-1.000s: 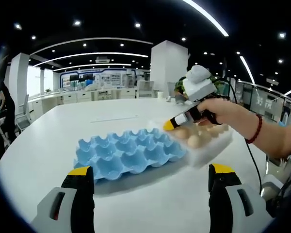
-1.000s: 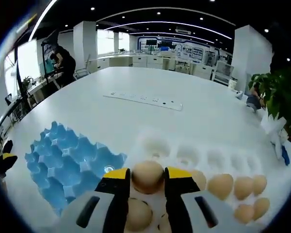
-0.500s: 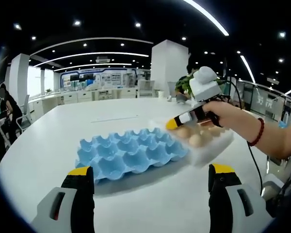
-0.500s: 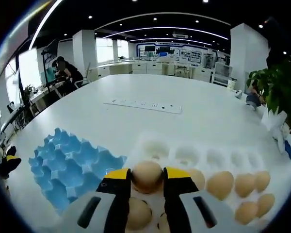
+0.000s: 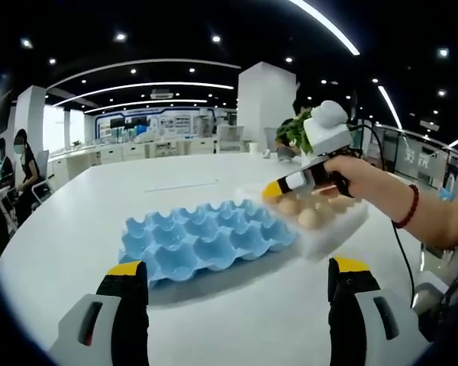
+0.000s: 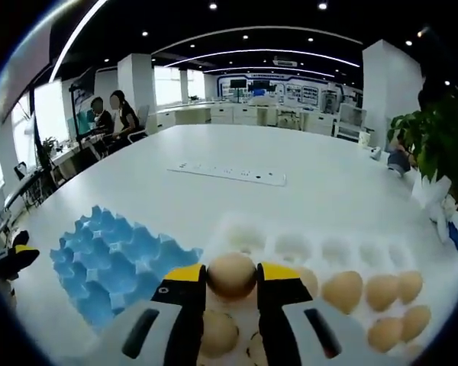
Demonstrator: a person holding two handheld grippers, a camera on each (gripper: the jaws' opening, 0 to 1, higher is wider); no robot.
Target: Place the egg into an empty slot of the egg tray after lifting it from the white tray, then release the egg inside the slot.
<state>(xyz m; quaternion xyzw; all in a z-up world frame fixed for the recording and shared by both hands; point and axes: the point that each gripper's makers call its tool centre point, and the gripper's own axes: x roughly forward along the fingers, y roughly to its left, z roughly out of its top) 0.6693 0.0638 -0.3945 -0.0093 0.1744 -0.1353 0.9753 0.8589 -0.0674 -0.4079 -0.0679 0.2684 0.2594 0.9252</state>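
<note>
Left gripper view: the left gripper [image 5: 237, 305] waits near, jaws wide apart and empty, before the blue egg tray [image 5: 202, 240], with the white tray [image 5: 328, 225] to its right. Right gripper view: the right gripper [image 6: 230, 284] is clenched on the egg [image 6: 230, 276], apparently lifted above the white tray [image 6: 290, 248]; next it likely must carry left to an empty slot of the blue egg tray [image 6: 114, 255].

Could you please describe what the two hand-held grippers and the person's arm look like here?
The left hand-held gripper has grey jaws with black inner faces and yellow tips. The right hand-held gripper matches it; in the left gripper view it carries a white box and trails a black cable. The person's bare arm wears a red beaded bracelet.
</note>
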